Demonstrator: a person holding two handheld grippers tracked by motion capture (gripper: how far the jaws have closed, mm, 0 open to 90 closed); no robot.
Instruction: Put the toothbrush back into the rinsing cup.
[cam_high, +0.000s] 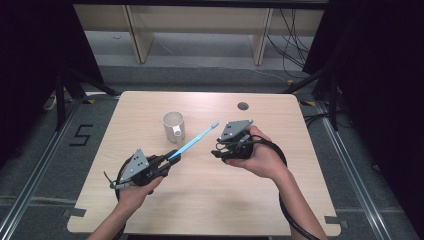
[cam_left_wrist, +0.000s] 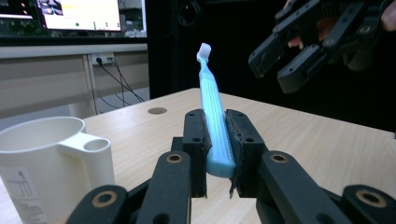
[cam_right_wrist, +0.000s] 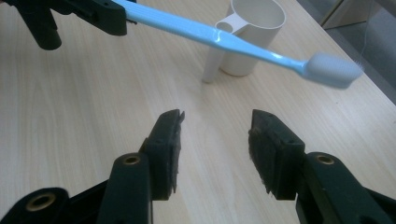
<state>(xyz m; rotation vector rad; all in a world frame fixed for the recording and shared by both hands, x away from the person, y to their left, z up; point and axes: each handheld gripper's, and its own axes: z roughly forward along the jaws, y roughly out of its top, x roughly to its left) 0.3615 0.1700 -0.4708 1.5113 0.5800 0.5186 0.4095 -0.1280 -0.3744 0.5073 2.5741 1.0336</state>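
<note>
A light blue toothbrush (cam_high: 194, 140) (cam_left_wrist: 212, 112) (cam_right_wrist: 224, 41) with white bristles is held above the table, head pointing up and to the right. My left gripper (cam_high: 172, 158) (cam_left_wrist: 215, 149) is shut on its handle end. A cream cup (cam_high: 173, 126) (cam_left_wrist: 44, 163) (cam_right_wrist: 250, 32) with a side holder stands upright on the wooden table (cam_high: 210, 200), just behind the brush. My right gripper (cam_high: 221, 152) (cam_right_wrist: 215, 144) stands open with nothing between its jaws, close to the brush head and a little below it. In the left gripper view the right gripper (cam_left_wrist: 299, 56) hovers at the upper right.
A round cable hole (cam_high: 243, 106) (cam_left_wrist: 157, 110) sits in the table near its far edge. Beyond the table are grey floor, wooden furniture legs and loose cables. A lit monitor (cam_left_wrist: 79, 14) stands on a bench past the far edge.
</note>
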